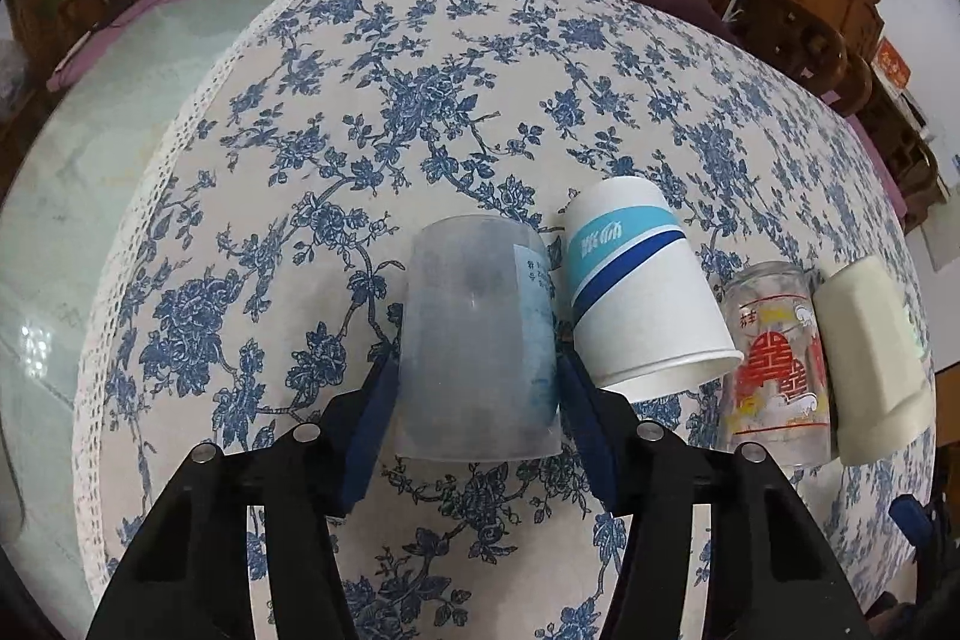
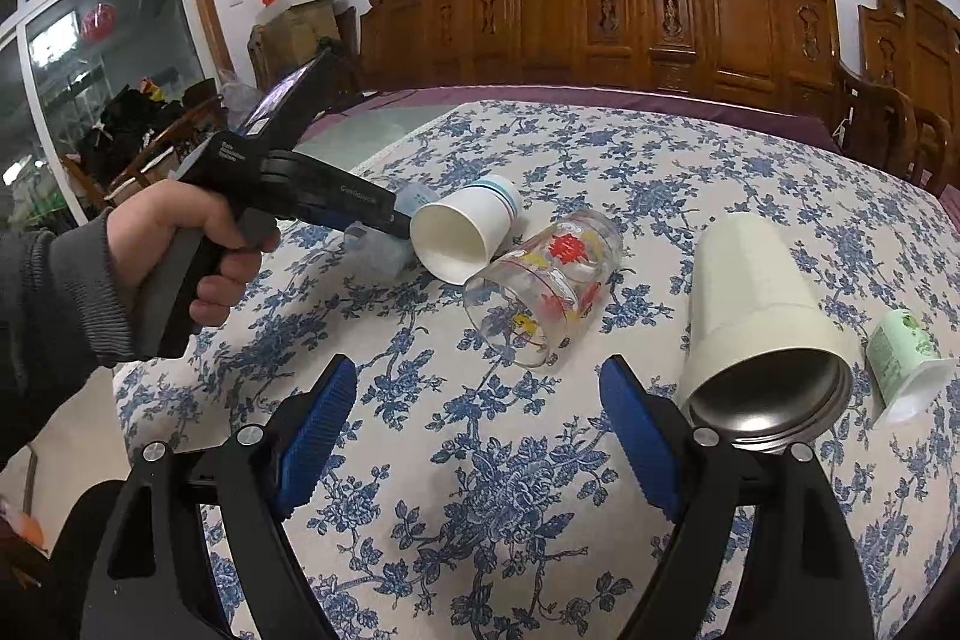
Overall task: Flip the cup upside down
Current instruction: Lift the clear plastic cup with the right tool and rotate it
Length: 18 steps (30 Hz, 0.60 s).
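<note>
A frosted clear plastic cup [image 1: 477, 340] lies on its side on the blue floral tablecloth, mouth toward the camera. My left gripper [image 1: 477, 370] is shut on it, one blue pad on each side. In the right wrist view the left gripper [image 2: 384, 214] reaches in from the left and the frosted cup [image 2: 384, 244] is mostly hidden under it. My right gripper [image 2: 474, 430] is open and empty above the cloth, near the table's front.
A white paper cup [image 1: 642, 292] with blue bands, a printed glass [image 1: 774, 364] and a cream tumbler [image 1: 870, 364] lie on their sides to the right. A small green pot [image 2: 906, 370] lies at far right. Carved wooden chairs [image 2: 660, 10] stand behind the table.
</note>
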### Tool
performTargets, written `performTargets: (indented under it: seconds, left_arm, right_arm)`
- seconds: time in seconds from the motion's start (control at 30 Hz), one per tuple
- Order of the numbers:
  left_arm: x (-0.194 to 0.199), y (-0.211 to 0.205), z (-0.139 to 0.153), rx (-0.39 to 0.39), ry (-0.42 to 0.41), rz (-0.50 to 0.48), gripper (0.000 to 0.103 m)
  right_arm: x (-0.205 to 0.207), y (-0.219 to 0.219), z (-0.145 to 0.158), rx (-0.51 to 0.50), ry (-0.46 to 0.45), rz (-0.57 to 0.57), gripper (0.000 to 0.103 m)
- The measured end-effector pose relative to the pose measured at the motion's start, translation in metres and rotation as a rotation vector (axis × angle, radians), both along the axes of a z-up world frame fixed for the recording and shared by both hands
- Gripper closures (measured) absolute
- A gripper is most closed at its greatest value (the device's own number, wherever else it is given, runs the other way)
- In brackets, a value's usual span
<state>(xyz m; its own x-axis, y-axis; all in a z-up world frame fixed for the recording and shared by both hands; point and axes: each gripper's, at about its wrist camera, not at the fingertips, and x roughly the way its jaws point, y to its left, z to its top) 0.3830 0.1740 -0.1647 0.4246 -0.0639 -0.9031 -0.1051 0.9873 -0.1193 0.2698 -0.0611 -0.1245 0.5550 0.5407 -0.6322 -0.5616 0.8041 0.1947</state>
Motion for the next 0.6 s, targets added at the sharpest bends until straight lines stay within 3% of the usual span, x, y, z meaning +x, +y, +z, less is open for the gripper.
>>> performTargets:
  seconds: [0.3, 0.6]
  left_arm:
    - [-0.024, -0.005, 0.011, 0.021, -0.037, 0.006, 0.052]
    - [-0.088, -0.035, 0.038, 0.013, -0.11, -0.037, 0.052]
  right_arm:
    - [-0.008, -0.007, 0.012, 0.002, -0.015, 0.0, 0.018]
    - [-0.026, -0.025, 0.021, -0.023, -0.034, -0.038, 0.018]
